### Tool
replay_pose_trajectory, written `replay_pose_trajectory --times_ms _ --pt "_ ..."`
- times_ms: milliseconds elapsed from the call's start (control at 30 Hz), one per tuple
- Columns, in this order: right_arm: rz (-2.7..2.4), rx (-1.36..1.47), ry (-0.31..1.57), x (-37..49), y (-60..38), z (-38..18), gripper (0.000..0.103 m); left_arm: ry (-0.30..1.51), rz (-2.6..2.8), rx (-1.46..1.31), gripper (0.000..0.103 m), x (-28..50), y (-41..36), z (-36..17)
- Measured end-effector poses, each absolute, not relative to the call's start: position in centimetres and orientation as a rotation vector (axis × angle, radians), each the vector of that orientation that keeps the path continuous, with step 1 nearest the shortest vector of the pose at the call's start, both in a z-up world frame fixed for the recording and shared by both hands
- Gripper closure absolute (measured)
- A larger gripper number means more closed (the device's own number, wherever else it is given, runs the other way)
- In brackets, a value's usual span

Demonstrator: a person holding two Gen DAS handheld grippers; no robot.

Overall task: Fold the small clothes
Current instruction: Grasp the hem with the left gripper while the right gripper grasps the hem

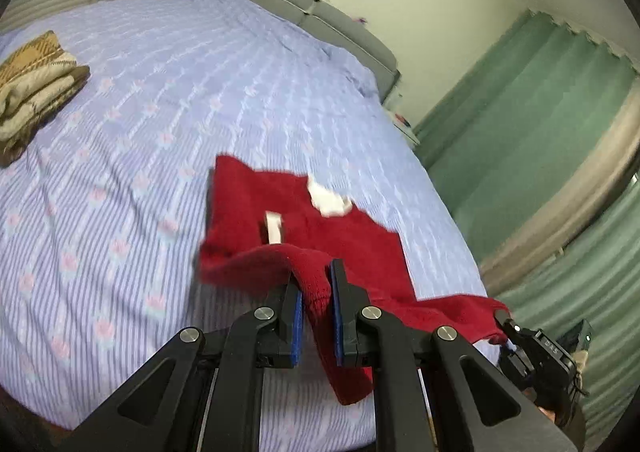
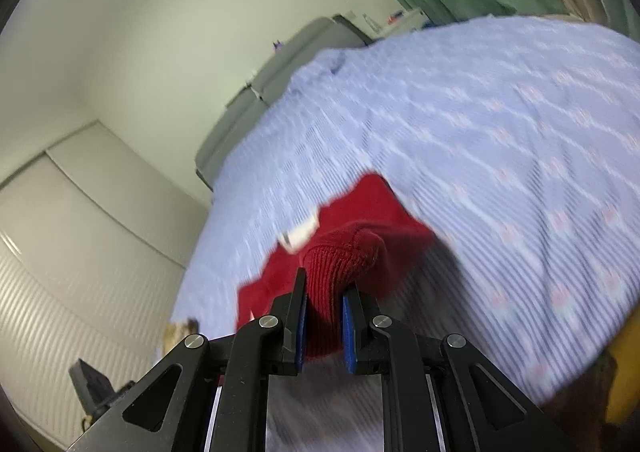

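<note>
A small red knit garment (image 1: 248, 204) with white tags lies partly on the bed, its near edge lifted off the sheet. My left gripper (image 1: 316, 272) is shut on a bunched fold of that edge, and a flap of red knit hangs down between the fingers. At the right of the left wrist view, my right gripper (image 1: 505, 319) holds the garment's other near corner. In the right wrist view the right gripper (image 2: 325, 284) is shut on a thick roll of the red garment (image 2: 380, 212). The fabric sags between the two grips.
The bed (image 1: 160, 112) has a lilac striped sheet with pink flowers. A folded tan plaid blanket (image 1: 36, 84) lies at its far left. A grey headboard (image 1: 300, 0) and green curtains (image 1: 520, 124) stand beyond. Pale wardrobe doors (image 2: 60, 252) are on the left.
</note>
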State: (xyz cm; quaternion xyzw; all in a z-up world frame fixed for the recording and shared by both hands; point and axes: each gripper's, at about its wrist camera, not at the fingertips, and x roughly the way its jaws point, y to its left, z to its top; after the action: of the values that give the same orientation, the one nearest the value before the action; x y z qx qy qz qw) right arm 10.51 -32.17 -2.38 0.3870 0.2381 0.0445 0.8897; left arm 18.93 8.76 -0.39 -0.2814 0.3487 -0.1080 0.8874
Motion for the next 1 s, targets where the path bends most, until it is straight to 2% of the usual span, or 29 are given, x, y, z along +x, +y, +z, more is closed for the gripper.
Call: replay_pose_trajectory --times_ms 233,500,1000 --pt "0.069 0.796 0.479 18.9 -32.5 -0.2 0.088 0.763 -0.142 -0.607 0.09 26.5 9.4 -0.5" --pt "0.024 0.81 0.615 28.3 -32.6 -2.3 0.088 0.87 -0.039 -0.643 0.089 33.0 10.5 -5.4" --pt "-0.044 0.752 0.782 35.4 -32.0 -8.3 0.088 0.965 -0.003 -0.619 0.087 36.2 10.9 -10.2"
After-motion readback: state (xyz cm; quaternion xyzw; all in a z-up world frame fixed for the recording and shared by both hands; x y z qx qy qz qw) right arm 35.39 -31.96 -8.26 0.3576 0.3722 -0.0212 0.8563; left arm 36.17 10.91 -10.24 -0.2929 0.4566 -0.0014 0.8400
